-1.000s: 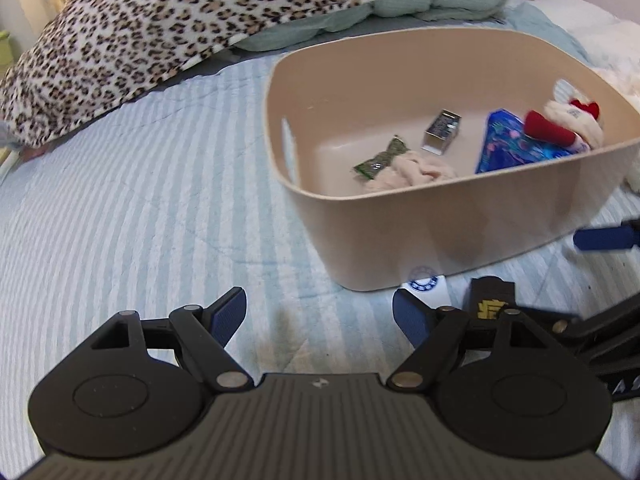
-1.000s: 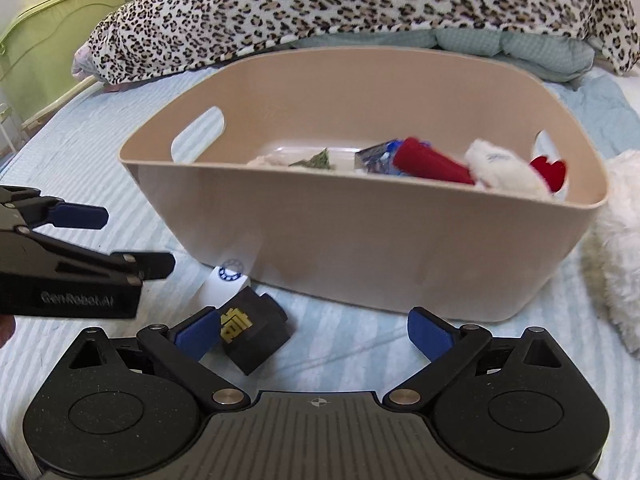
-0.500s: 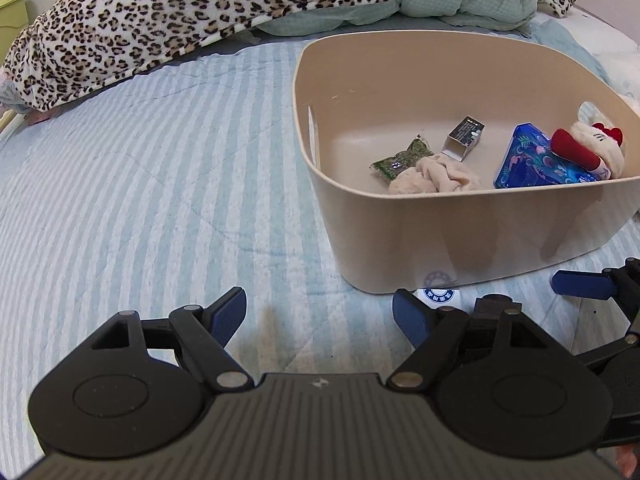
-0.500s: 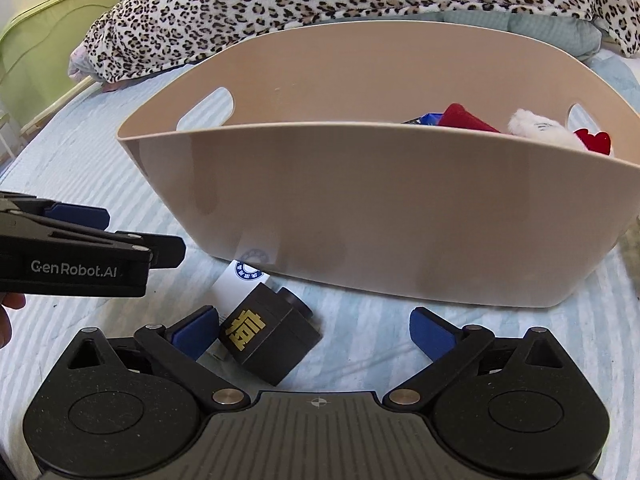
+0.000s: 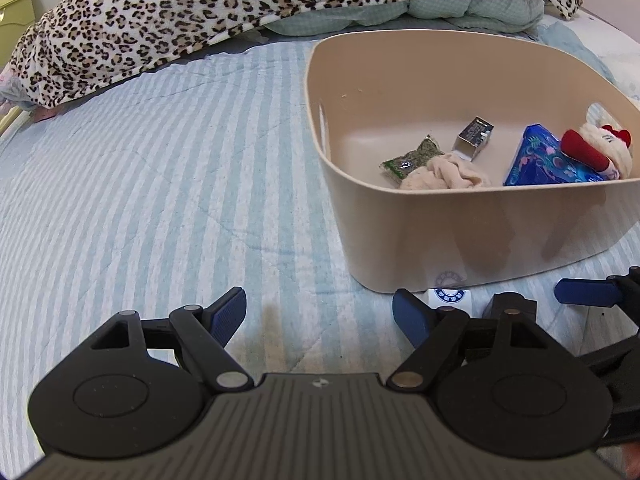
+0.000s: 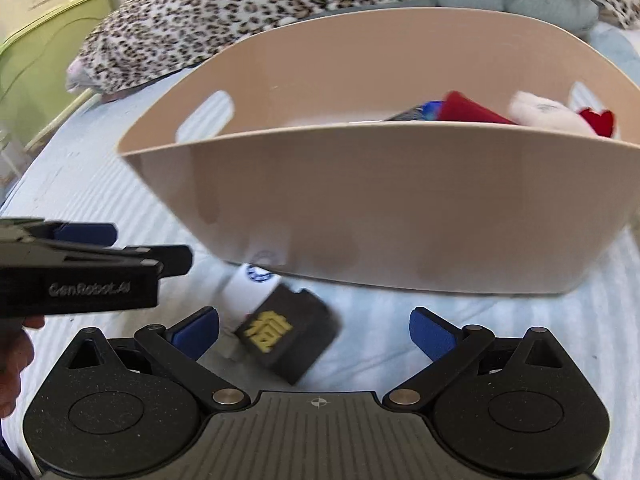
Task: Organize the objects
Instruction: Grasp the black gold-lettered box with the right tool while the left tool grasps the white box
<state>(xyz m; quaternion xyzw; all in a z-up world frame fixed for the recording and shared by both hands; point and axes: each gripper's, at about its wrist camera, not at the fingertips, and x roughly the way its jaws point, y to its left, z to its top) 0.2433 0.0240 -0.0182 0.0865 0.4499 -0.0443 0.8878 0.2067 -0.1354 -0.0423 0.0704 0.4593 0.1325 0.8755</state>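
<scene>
A beige plastic tub [image 5: 460, 224] [image 6: 380, 208] stands on the striped bed cover. In it lie a green packet [image 5: 410, 156], a beige cloth [image 5: 444, 174], a small silver box [image 5: 474, 136], a blue packet [image 5: 540, 160] and a red and white plush toy [image 5: 596, 148] [image 6: 540, 110]. A black block with a yellow sign [image 6: 290, 332] [image 5: 510, 306] lies on the bed in front of the tub, beside a white round-logo item [image 6: 252, 280] [image 5: 450, 296]. My right gripper [image 6: 314, 334] is open, with the block between its fingers. My left gripper [image 5: 320, 314] is open and empty over the bed.
A leopard-print blanket [image 5: 240, 12] and a pale green quilt [image 5: 440, 12] lie behind the tub. A green cabinet [image 6: 36, 60] stands at the far left. The left gripper's side [image 6: 80, 276] reaches in from the left of the right wrist view.
My right gripper has moved forward and down, so the black block now sits between its fingers. My left gripper has drawn back and to the left of the tub.
</scene>
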